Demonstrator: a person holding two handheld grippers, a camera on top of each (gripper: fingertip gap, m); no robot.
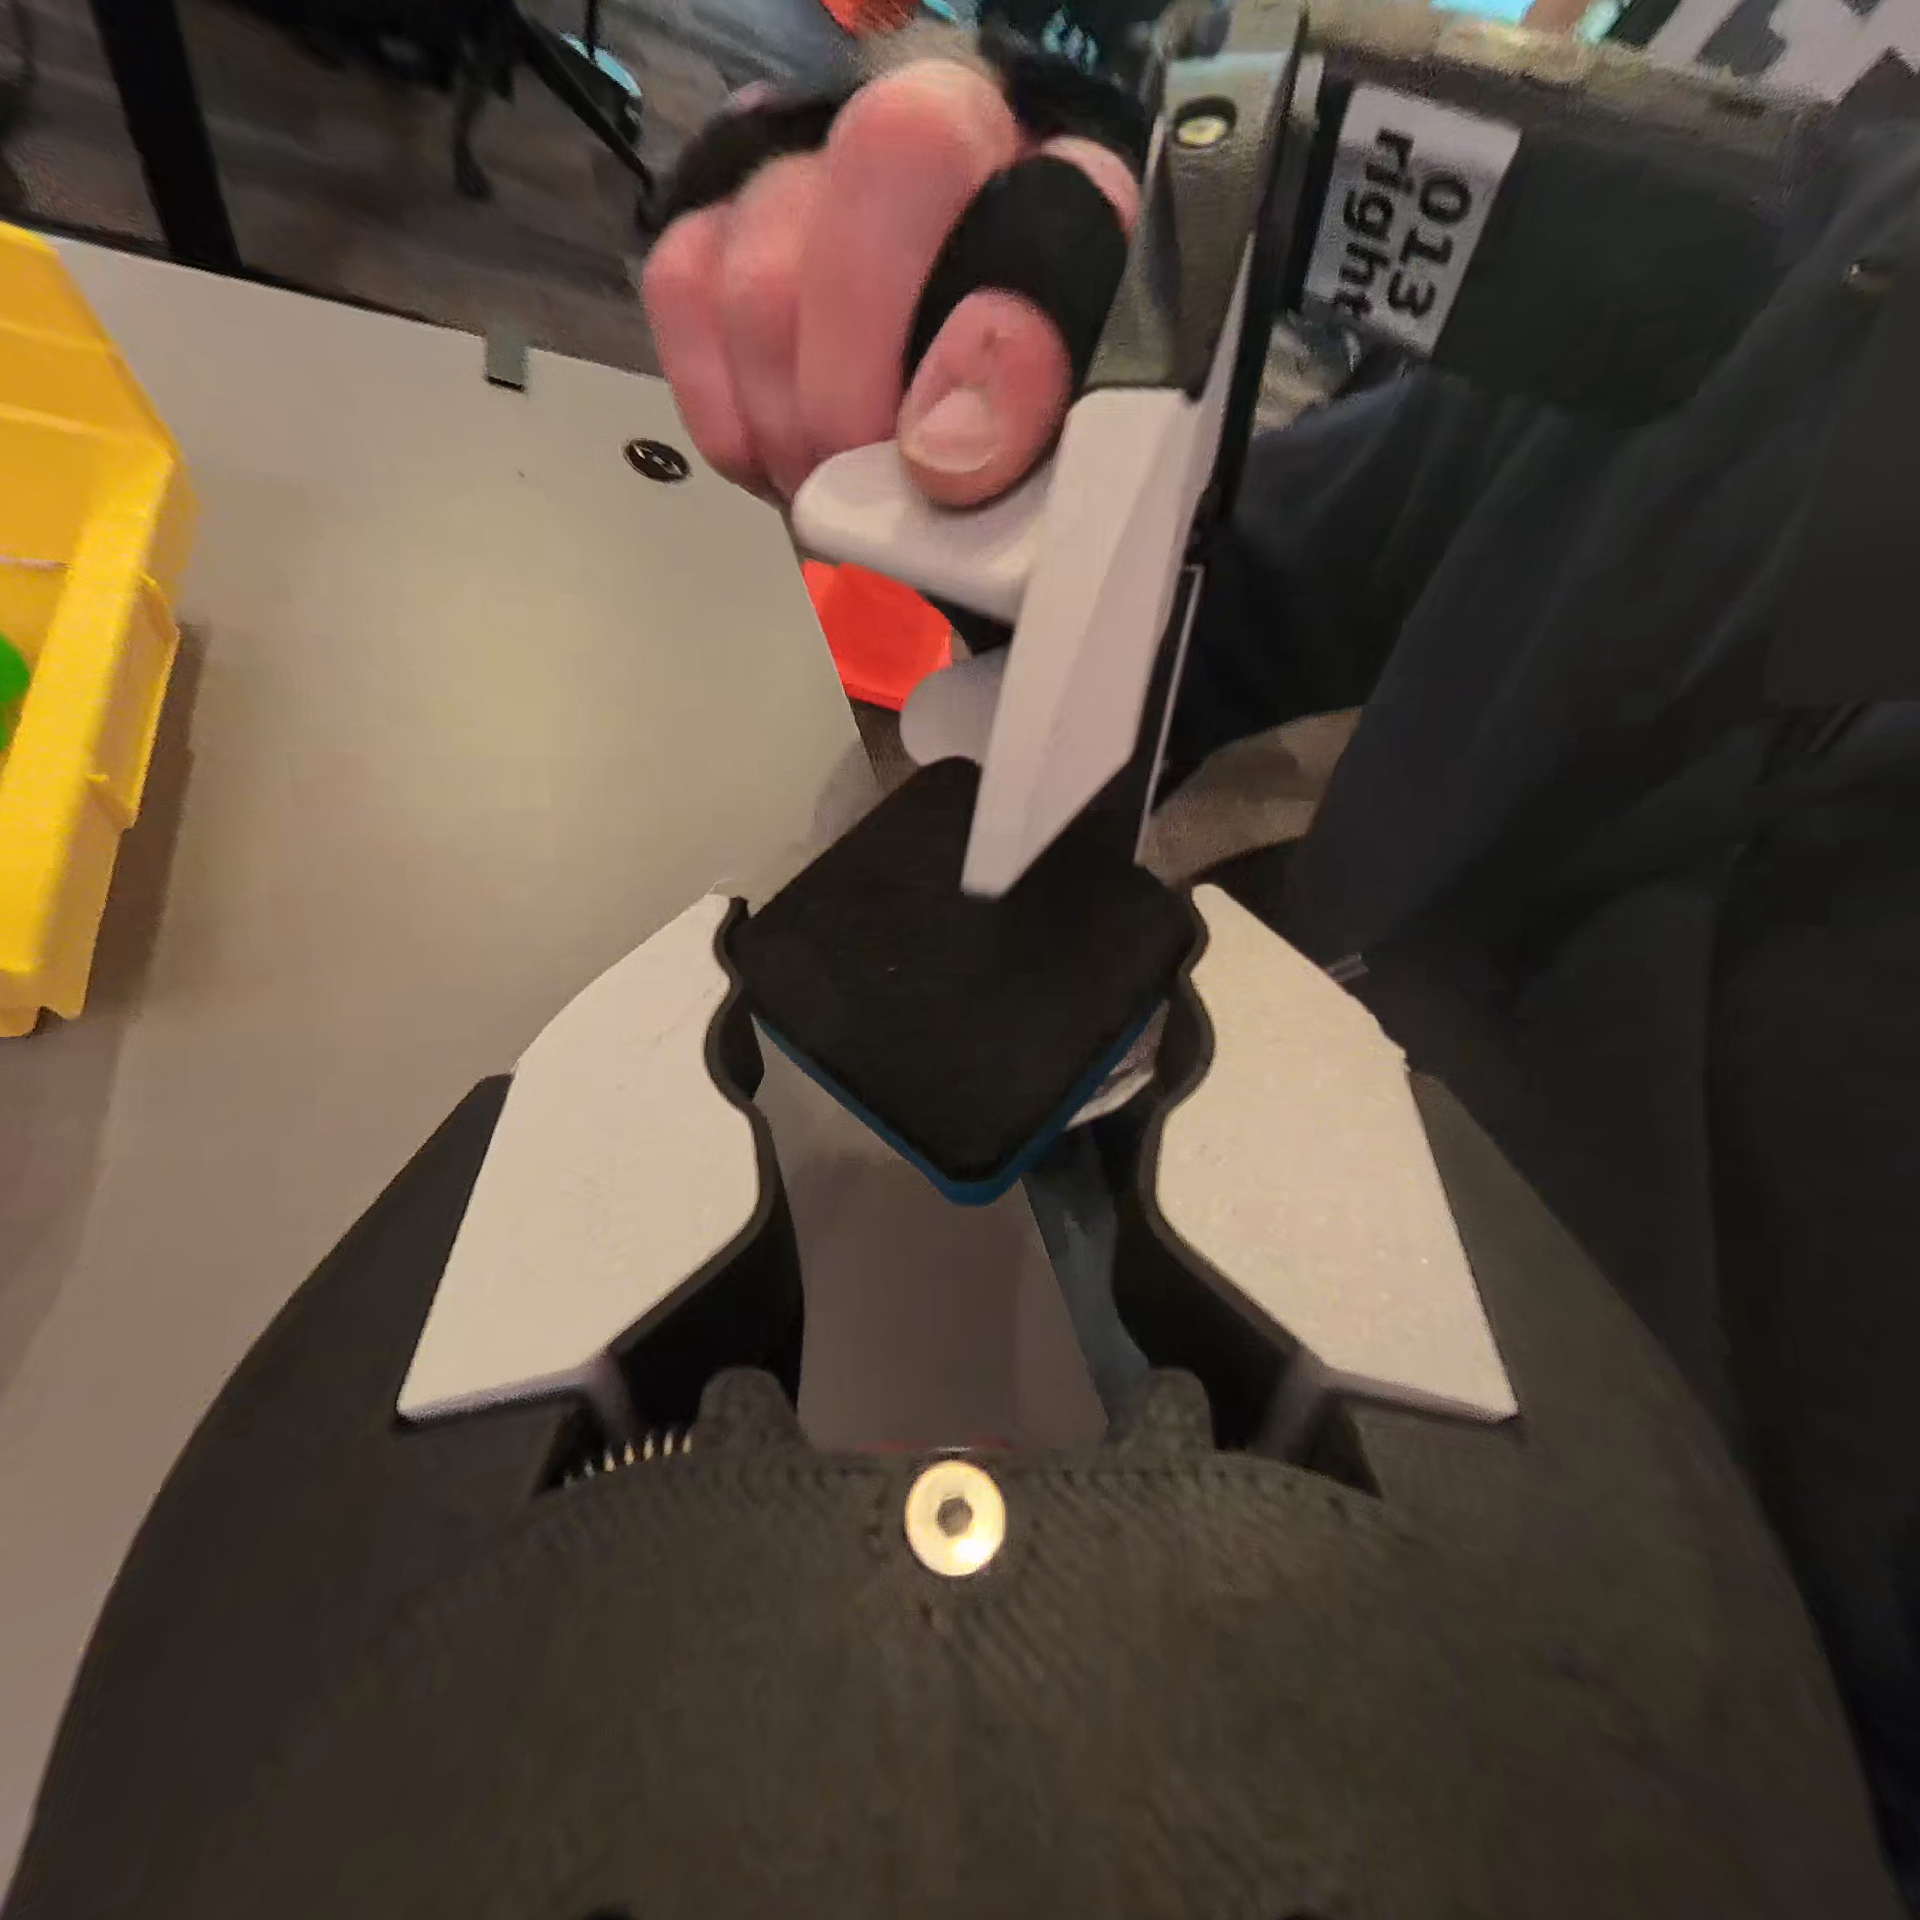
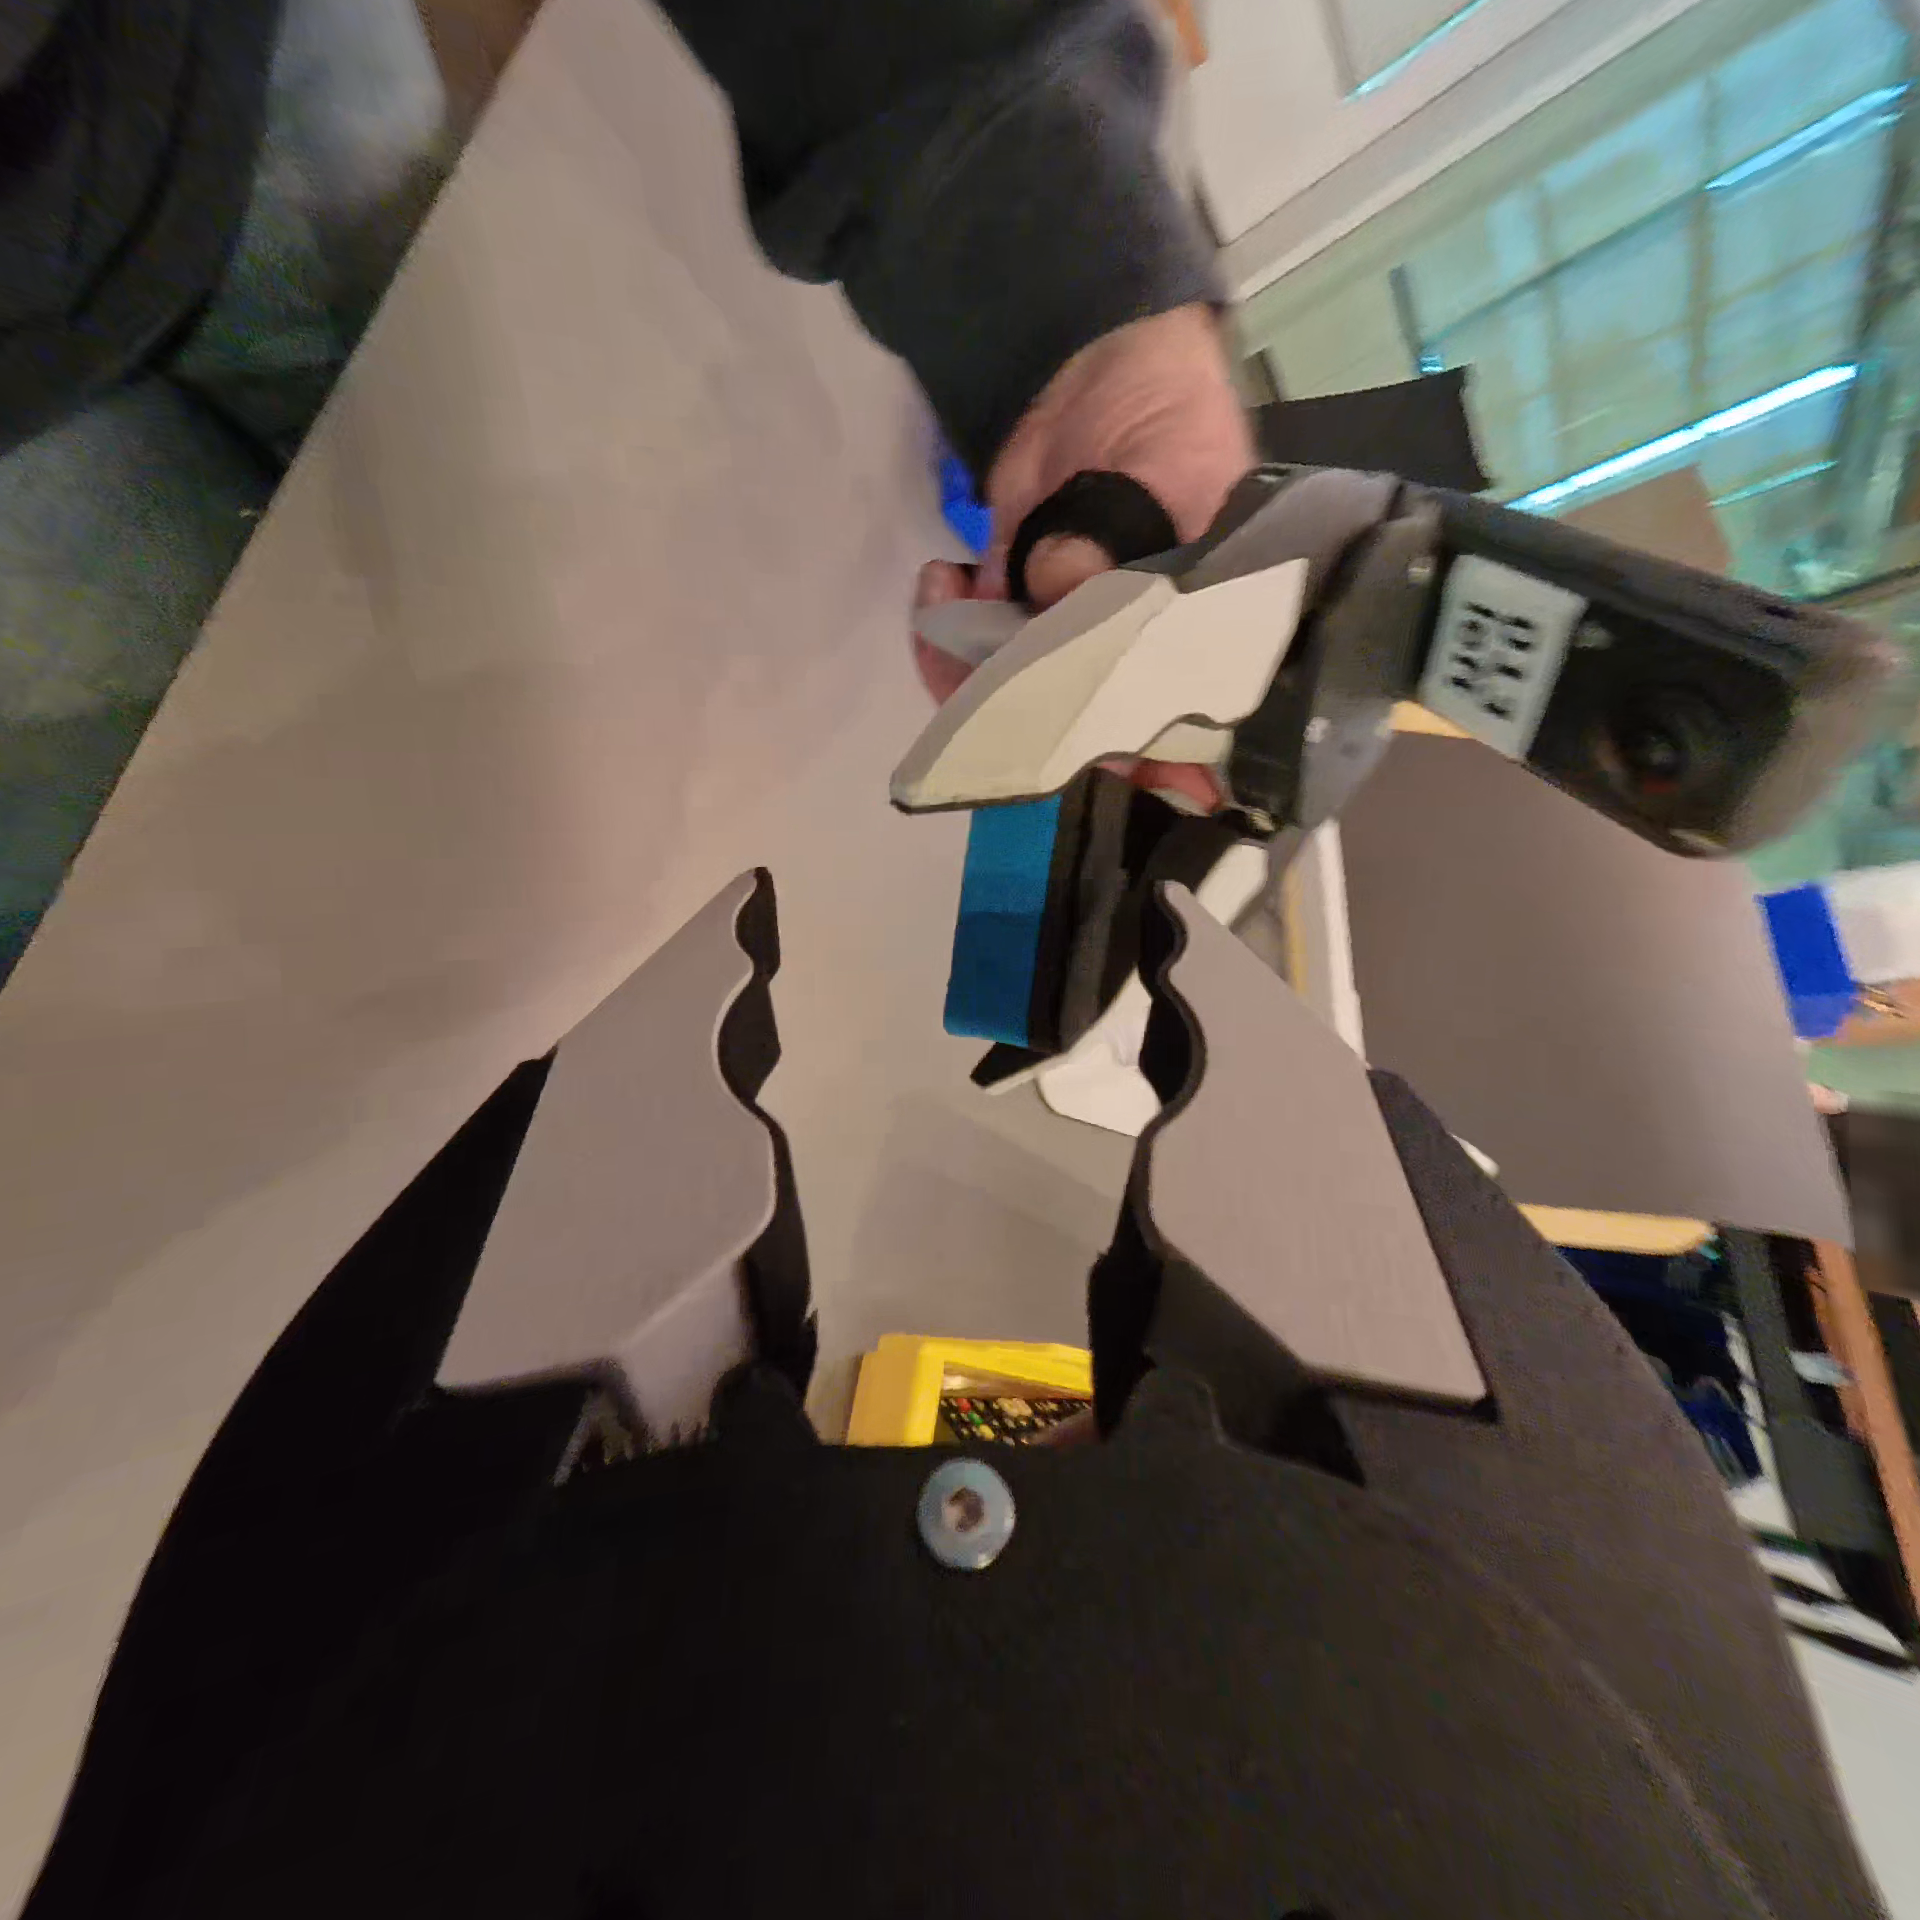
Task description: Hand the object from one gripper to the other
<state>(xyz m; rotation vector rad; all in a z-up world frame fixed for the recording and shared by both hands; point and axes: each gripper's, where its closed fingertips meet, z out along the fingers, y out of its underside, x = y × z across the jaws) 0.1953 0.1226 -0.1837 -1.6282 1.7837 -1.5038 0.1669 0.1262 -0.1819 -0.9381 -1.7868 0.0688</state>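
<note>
Left gripper (image 1: pixel 961 961) squeezes the black-and-blue eraser (image 1: pixel 956 987) while the right gripper (image 2: pixel 961 971), spread wide, reaches around it, so the swap is only half done.

A pale grey table (image 1: pixel 436 665) carries the scene, its top plain and matte. A yellow bin (image 1: pixel 73 644) sits on it at the far left edge of the left wrist view, with something green (image 1: pixel 10 675) inside, too cut off to name. Beyond the bin, toward the table's far edge, a small round dark fitting (image 1: pixel 657 458) is set into the top.
</note>
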